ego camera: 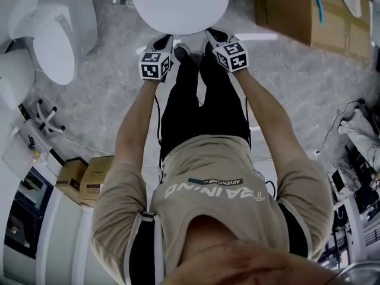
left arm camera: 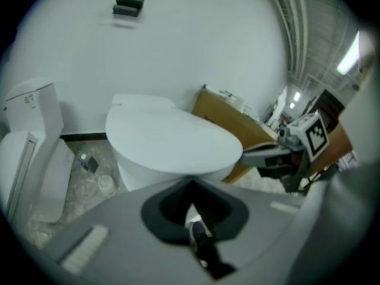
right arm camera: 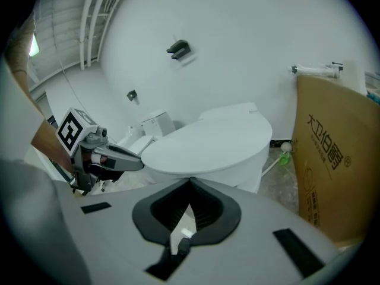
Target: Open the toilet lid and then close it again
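The white toilet lid (ego camera: 178,2) lies closed and flat on its bowl at the top centre of the head view. My left gripper (ego camera: 163,41) and right gripper (ego camera: 214,36) are side by side at the lid's front edge, their tips just at the rim. In the left gripper view the lid (left arm camera: 172,138) fills the middle, and my left gripper (left arm camera: 191,183) is shut just below the rim with nothing between its jaws. The right gripper view shows the same lid (right arm camera: 208,141), with my right gripper (right arm camera: 190,180) shut and empty.
Other white toilets (ego camera: 50,37) stand on the floor at the left. A large cardboard box (ego camera: 297,10) is to the right of the toilet. Small cartons (ego camera: 89,180) lie at the lower left. The person's legs and shoes (ego camera: 181,52) are right below the lid.
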A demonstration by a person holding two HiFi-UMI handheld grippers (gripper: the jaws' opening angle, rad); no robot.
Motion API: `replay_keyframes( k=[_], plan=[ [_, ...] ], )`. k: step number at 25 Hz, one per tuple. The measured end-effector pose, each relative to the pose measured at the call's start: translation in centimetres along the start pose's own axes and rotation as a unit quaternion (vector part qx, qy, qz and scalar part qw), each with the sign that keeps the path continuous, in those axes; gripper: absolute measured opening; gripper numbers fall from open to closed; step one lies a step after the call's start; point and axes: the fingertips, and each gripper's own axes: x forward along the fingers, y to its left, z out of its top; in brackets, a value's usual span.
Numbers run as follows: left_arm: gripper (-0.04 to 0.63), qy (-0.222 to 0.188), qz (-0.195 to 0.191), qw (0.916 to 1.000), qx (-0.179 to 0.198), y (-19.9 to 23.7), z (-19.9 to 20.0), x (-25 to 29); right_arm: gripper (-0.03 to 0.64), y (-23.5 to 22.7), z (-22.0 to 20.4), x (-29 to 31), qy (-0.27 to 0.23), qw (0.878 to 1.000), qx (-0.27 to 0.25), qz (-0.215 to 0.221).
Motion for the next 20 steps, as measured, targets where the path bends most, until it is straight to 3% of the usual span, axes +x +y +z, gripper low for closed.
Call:
replay_keyframes(
  k=[11,15,20],
  plan=[
    [0.003,-0.036,0.011,0.9986,0.037,-1.1,10.2,-5.6,0.011,1.5,11.1,-4.5,-0.030,0.999,-0.008,-0.026],
    [0.003,-0.044,0.016,0.9987,0.022,-0.7,13.5,-7.1,0.011,2.0,14.7,-5.1,-0.015,0.999,-0.017,-0.037],
    [0.003,-0.084,0.025,0.9957,0.031,-0.1,19.3,-8.5,0.012,1.4,20.9,-5.9,-0.039,0.998,-0.014,-0.053]
  ],
)
